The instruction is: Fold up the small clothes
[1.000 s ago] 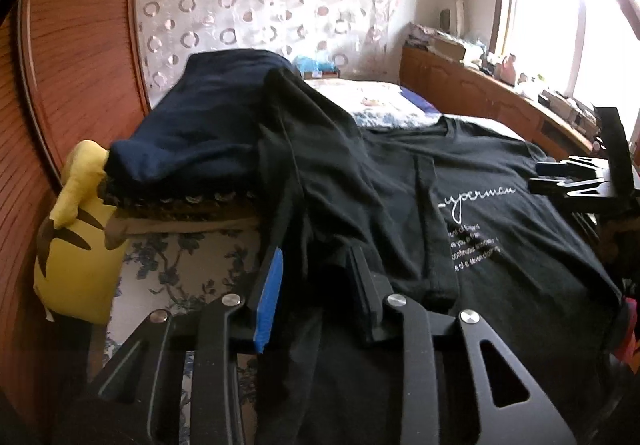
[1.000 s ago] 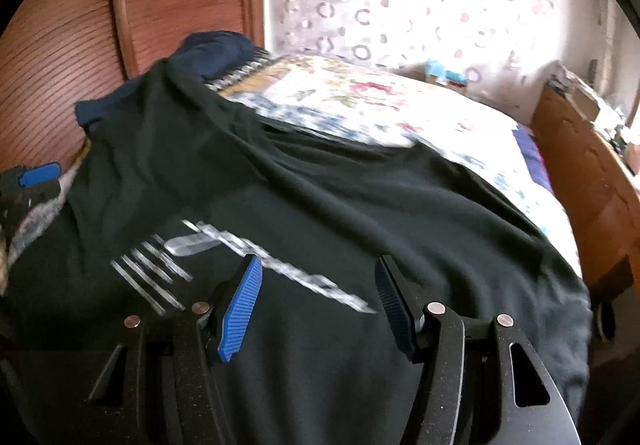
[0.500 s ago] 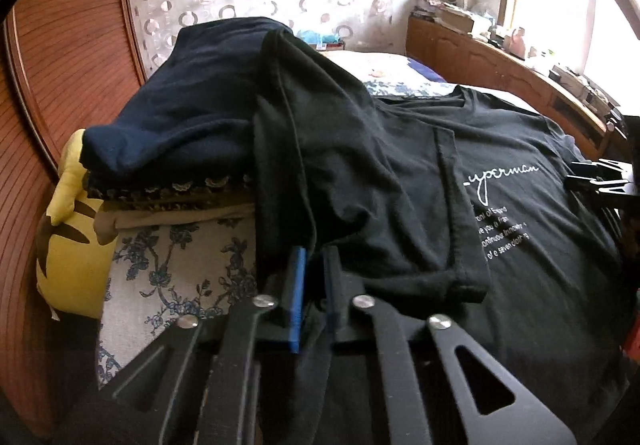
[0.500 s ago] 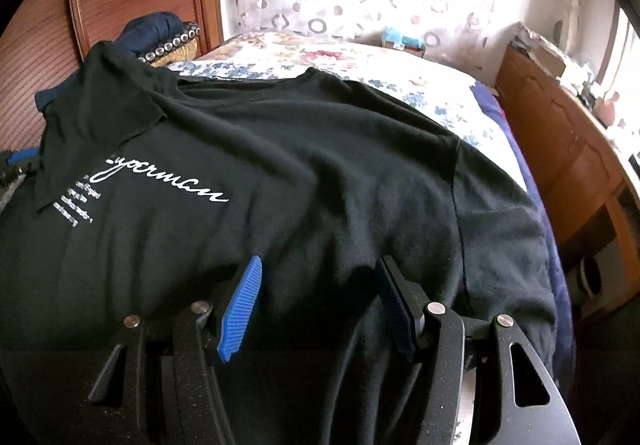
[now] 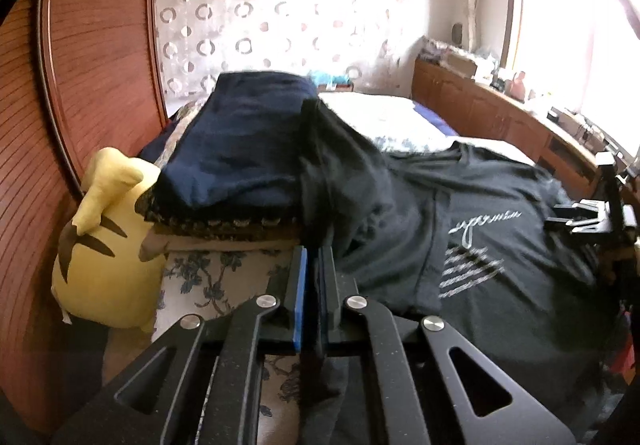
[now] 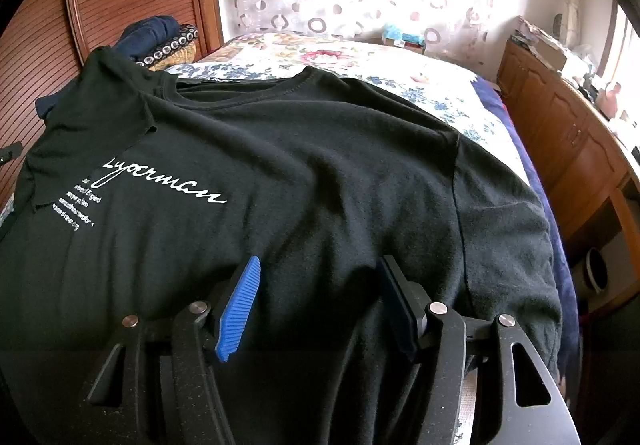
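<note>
My left gripper has its jaws drawn almost together on a thin edge of the black T-shirt, with dark cloth running down between the blue pad and its black partner; that edge is the left side of the shirt, near the sleeve that lies draped up against the folded navy garment on the pile beside the yellow plush toy. The shirt itself lies face up on the floral bedspread, collar away from me toward the curtain, hem toward me, so its long axis runs from my fingers toward the far wall, and the white script lettering sits left of centre in the right wrist view. My right gripper hangs over the right half of the shirt with its jaws standing well apart and nothing between them; the cloth lies under them, and I cannot tell whether the fingertips touch it. What matters now, I judge, is that the body of the shirt lies to the right of my left fingers, so the pinched edge has to travel across, rightward over the lettering, while the right sleeve lies just to the right of my open fingers, the nearer hand for it. The sleeve propped on the pile may drag as I pull.
</note>
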A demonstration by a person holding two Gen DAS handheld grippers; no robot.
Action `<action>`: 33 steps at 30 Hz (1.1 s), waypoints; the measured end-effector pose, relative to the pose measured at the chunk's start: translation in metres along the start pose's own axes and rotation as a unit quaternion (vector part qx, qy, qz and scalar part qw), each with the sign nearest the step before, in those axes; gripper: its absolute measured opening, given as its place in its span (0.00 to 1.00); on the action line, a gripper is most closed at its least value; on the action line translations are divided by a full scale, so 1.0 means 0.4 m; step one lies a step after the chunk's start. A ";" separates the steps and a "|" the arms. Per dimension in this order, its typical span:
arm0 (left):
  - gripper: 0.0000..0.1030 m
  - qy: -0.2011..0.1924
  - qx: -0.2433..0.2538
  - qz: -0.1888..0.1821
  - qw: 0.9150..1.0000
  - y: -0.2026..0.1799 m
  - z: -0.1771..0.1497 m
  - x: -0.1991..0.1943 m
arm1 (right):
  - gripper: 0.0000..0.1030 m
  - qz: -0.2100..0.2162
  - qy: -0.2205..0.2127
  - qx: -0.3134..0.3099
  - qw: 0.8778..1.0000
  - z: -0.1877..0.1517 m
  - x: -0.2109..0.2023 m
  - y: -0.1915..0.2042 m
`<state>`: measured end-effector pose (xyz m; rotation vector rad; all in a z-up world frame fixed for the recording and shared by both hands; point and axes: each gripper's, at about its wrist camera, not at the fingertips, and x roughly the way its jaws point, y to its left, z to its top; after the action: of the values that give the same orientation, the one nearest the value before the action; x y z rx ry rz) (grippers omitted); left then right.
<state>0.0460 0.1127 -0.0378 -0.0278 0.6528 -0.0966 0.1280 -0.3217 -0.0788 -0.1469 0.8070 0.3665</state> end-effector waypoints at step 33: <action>0.86 -0.065 0.025 -0.043 0.997 -0.180 0.020 -0.015 | 0.63 -0.007 -0.017 0.009 1.000 -0.008 -0.028 -0.019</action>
<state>0.0402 0.0414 -0.0238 -0.0148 0.5197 -0.1927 0.1216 -0.3326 -0.0728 -0.1294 0.7753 0.3484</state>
